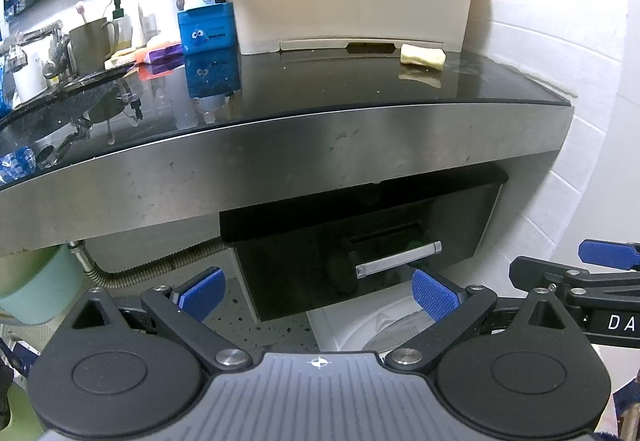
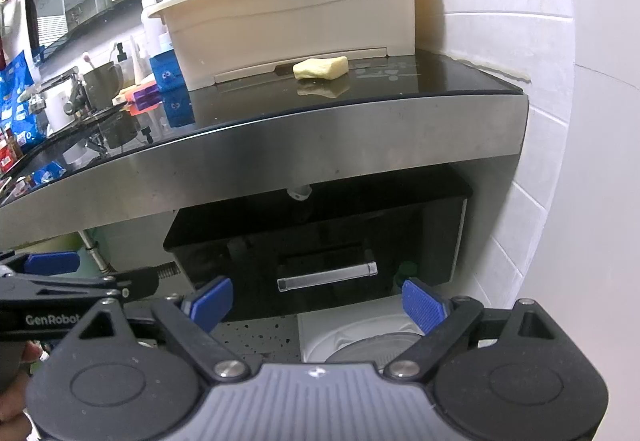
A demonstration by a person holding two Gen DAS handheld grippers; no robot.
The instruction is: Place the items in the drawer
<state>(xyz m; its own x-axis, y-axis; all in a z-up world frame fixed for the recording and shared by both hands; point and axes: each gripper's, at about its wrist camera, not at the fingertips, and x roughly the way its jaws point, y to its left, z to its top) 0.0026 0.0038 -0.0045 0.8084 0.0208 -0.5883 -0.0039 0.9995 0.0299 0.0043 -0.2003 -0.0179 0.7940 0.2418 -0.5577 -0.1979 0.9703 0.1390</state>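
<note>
Left tool [image 1: 318, 295] and right tool [image 2: 318, 301], both released and empty, side by side below the desk [image 1: 320, 145]; drawer [image 2: 320, 241] under the desk closed, its handle [image 2: 327, 275] just ahead of the right tool; yellow sponge [image 2: 320, 69], a likely item, on the desk touching the cream bin [image 2: 288, 21]; toiletries further left. Judged progress: none yet; drawer to be opened, items to be lifted and put in.
</note>
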